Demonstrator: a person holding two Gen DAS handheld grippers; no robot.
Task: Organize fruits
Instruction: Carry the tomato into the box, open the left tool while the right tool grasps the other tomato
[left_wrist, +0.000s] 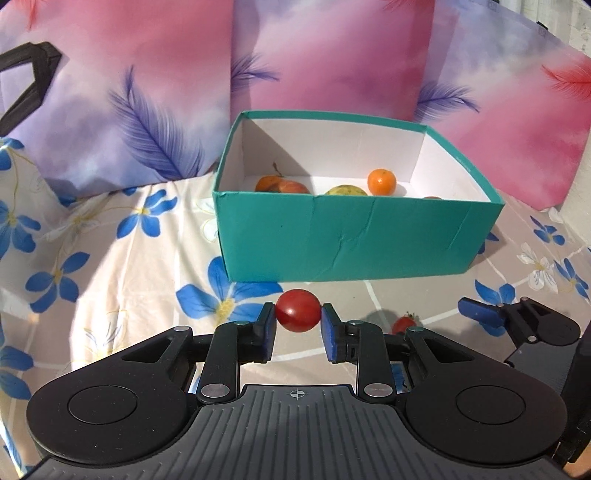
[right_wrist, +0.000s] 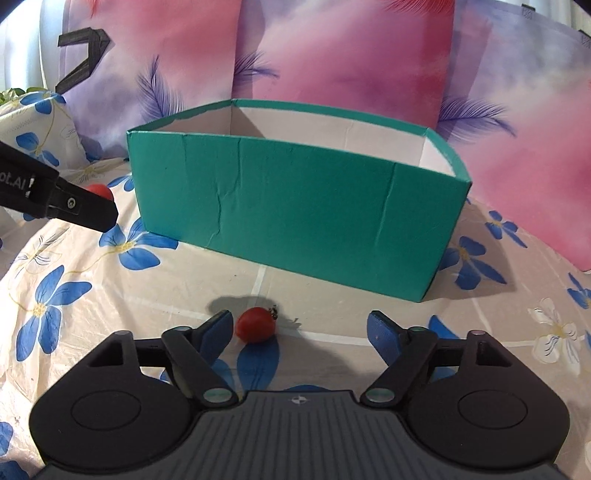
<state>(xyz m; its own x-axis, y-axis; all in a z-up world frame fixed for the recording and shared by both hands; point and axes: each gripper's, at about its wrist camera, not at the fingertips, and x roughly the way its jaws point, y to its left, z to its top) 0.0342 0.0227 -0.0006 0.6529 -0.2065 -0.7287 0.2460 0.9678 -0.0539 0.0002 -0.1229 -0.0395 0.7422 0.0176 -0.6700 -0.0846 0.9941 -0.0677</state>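
Left wrist view shows the left gripper (left_wrist: 298, 314) clamped on a small red tomato (left_wrist: 298, 311), held off the floral tablecloth (left_wrist: 110, 236) just in front of the near wall of the teal cardboard box (left_wrist: 354, 240). Inside the box, over that wall, at least 4 fruits already show: an orange (left_wrist: 382, 181) toward the back, a yellow-green fruit (left_wrist: 345, 191) in the middle, and 2 reddish-orange fruits (left_wrist: 280, 184) with a stem at the left; a sliver of something reddish peeks at the right, too little to name

Right wrist view has the right gripper (right_wrist: 299, 330) spread wide and holding nothing, low over the cloth. A second small red tomato (right_wrist: 255, 325), with a dark stem end, lies on the cloth between its fingers, close to the left finger (right_wrist: 216, 328) and well short of the other one; whether it touches that finger I cannot tell

By my reading the sorting is mostly done: several fruits are boxed, 1 tomato is gripped but not yet over the rim, and 1 more waits on the cloth. No other loose fruit shows in either view
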